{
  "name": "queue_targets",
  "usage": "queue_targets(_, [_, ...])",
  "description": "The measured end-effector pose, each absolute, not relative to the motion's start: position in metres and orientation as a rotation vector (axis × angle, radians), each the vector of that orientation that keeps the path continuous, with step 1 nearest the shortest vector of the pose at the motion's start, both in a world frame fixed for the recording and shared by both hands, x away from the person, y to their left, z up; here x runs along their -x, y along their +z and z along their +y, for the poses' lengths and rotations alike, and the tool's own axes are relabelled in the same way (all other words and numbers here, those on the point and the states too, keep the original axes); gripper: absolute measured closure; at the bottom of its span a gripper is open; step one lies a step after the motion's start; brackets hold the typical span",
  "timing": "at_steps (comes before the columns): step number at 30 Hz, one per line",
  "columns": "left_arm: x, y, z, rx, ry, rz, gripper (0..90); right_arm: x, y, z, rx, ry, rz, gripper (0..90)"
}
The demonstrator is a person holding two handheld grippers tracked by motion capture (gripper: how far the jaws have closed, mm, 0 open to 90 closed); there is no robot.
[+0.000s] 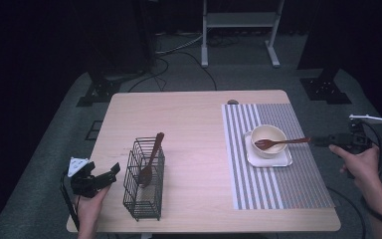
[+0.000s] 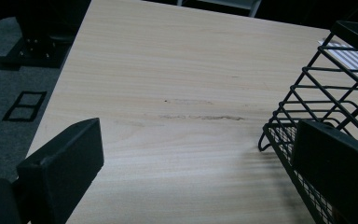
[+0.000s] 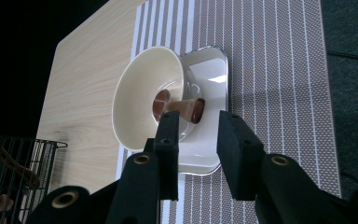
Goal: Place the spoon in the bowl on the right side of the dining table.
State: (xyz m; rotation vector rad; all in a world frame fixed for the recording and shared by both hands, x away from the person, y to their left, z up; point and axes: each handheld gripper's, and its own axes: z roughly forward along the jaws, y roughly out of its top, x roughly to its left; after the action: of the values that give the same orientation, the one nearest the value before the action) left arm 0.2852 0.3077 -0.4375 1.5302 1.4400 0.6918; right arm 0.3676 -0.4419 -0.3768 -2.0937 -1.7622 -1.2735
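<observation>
A: Resting in the cream bowl (image 1: 268, 137) is a brown wooden spoon (image 1: 278, 143), its handle reaching out past the rim toward my right claw (image 1: 322, 141). The bowl stands on a white square plate (image 1: 281, 159), and the plate on a striped placemat (image 1: 273, 184) at the right half of the surface (image 1: 189, 114).

B: Is the right claw pinching the handle?

A: No. In the right gripper view the jaws stand slightly apart, with the handle's end just beyond their tips and between them; whether a jaw touches it I cannot tell.

B: And the left side?

A: My left claw (image 1: 110, 172) is spread wide, just beside a black wire basket (image 1: 144, 181) near the front left edge of the surface. In the left gripper view its right jaw overlaps the basket's near corner. A second wooden spoon (image 1: 151, 159) leans inside that basket, handle up.
</observation>
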Motion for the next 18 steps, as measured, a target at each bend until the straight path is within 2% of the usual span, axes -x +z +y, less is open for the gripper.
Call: queue_targets(18, [-0.284,-0.437,0.309,-1.532,0.695,1.441,1.7,-0.356,-0.380,-0.430,2.021,-1.253,-1.817,67.2])
